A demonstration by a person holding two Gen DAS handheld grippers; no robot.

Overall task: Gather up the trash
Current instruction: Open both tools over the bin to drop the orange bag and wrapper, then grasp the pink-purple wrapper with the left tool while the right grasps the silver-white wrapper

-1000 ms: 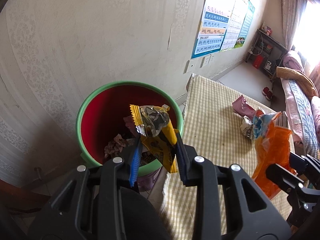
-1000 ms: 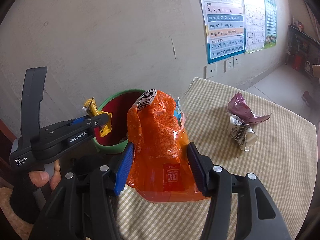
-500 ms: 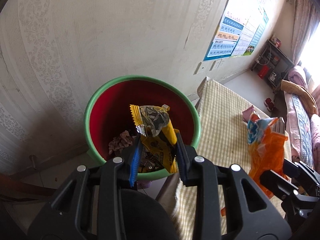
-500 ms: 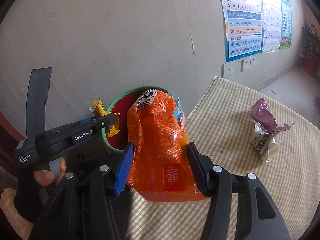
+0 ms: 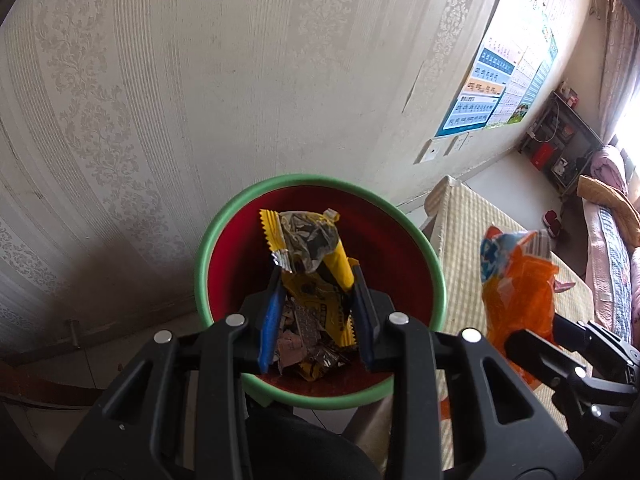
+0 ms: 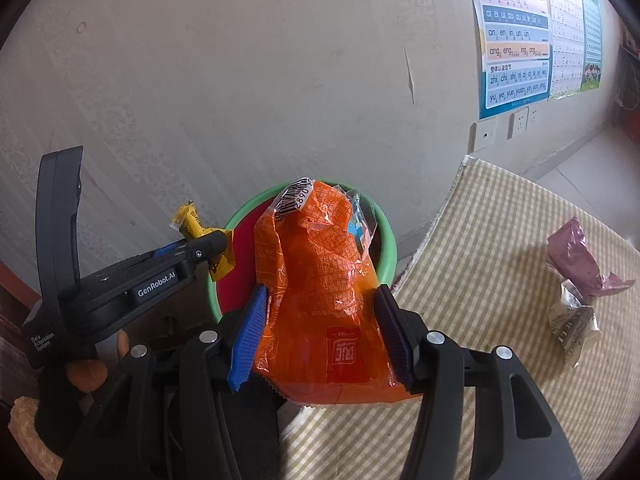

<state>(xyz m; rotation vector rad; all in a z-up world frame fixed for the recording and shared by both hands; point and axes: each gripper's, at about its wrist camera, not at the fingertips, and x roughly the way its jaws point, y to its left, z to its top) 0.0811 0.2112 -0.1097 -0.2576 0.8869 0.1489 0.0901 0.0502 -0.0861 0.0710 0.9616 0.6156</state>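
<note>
Trash first: we see a yellow wrapper (image 5: 316, 276) pinched between the blue pads of the left gripper (image 5: 316, 312), its crumpled clear top standing up past the fingertips. In the left wrist view the wrapper hangs directly over the open mouth of the bin (image 5: 436, 280), which has a green rim and a red inside. We note loose wrappers (image 5: 308, 344) lying at the bottom of the bin, under the held piece.

Right gripper (image 6: 320, 332) is clamped on an orange bag (image 6: 320, 280), the pads pressing its two sides; a barcode label sits at the bag's top and a blue-and-clear scrap pokes out on its right. From the right wrist view the bag stands in front of the bin (image 6: 388, 240), near its right rim, above the near-left corner of the table (image 6: 500, 240). We cannot tell whether the bag's lower edge touches the cloth.

The table carries a checked cloth. On its right side, well apart from the bin, we record a pink wrapper (image 6: 576, 256) with a crumpled silver wrapper (image 6: 572, 320) just beside it on the near side; they look to be touching.

The bin stands close to a pale patterned wall (image 5: 200, 80). A poster (image 6: 516, 36) with printed letters hangs far right on that wall.
</note>
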